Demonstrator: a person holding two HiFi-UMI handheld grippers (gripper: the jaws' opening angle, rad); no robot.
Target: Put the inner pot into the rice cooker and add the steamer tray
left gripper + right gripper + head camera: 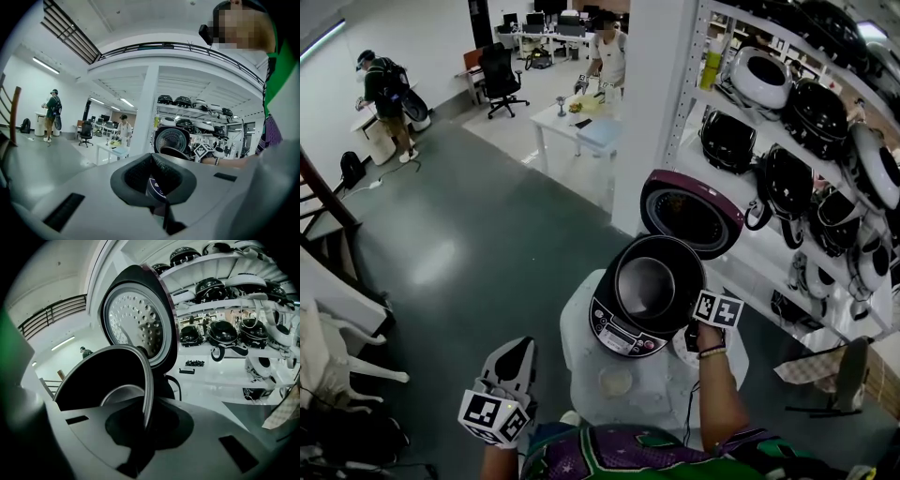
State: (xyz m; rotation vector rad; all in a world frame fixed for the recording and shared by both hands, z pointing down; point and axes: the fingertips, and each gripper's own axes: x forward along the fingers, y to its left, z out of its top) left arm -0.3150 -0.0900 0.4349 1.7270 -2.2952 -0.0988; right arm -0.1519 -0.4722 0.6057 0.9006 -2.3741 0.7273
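inner pot (649,281), dark and glossy, rim pinched by right gripper (694,326); left gripper (517,351) closed

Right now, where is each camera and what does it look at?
Head view: on the person's head, looking steeply down at rice cooker, left gripper, right gripper, right forearm.
Left gripper view: on the left gripper, facing across the room at the cooker; shut jaws, person's shirt show.
Right gripper view: on the right gripper, along jaws shut on the inner pot's rim, lid behind.
Shared: head and right gripper views show pot and lid.
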